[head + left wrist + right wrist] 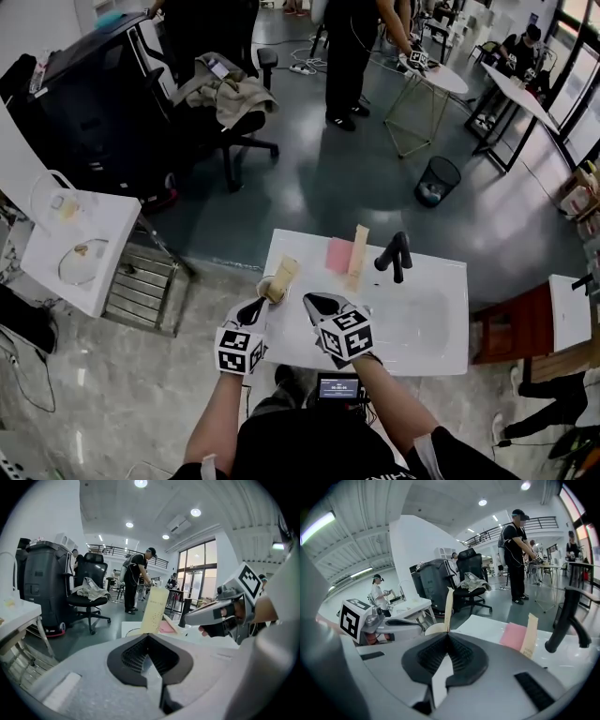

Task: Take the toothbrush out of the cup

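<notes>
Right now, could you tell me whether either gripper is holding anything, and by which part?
Nothing is held. The left gripper and the right gripper are both shut and empty; the toothbrush pack stands in the cup.

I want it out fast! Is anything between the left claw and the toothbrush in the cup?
Nothing visible. The left claw, shut, points straight at the cup, with the toothbrush standing in it just ahead. The right claw is off to the side.

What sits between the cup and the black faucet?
A flat pink item and an upright tan carton between cup and faucet, in the head view.
</notes>
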The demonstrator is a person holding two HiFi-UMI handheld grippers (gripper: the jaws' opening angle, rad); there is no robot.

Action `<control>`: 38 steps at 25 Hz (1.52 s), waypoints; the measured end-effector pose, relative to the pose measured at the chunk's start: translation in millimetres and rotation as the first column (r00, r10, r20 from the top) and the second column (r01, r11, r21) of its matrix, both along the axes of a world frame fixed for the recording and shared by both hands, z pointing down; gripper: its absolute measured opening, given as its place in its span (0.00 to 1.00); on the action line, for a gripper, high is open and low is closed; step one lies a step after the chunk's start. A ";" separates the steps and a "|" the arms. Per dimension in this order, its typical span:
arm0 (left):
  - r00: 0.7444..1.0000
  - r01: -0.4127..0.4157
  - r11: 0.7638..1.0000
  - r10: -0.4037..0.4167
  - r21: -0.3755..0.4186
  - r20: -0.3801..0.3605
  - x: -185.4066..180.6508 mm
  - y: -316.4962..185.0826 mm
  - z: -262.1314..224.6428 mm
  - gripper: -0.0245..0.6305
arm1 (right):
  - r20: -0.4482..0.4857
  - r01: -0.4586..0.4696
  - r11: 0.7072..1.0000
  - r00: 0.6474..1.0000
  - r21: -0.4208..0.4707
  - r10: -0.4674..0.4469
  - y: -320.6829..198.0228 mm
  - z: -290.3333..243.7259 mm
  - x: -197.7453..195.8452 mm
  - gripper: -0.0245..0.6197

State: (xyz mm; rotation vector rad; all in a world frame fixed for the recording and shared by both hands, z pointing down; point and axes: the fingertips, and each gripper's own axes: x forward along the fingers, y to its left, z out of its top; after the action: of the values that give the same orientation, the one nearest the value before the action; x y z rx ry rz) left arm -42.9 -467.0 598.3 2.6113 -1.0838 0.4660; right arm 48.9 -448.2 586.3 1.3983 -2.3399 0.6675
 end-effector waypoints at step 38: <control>0.995 0.088 0.996 -0.089 0.026 0.041 -3.5 -17.8 -13.2 0.05 | 0.040 0.192 0.981 0.981 -0.024 -0.191 -50.2 -1.1 -26.8 0.33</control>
State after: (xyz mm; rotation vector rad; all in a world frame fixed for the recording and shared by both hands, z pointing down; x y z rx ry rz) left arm -46.4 -484.8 585.2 2.5721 -1.2199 0.4936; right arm 22.0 -498.5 585.1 1.1390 -2.4451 0.6721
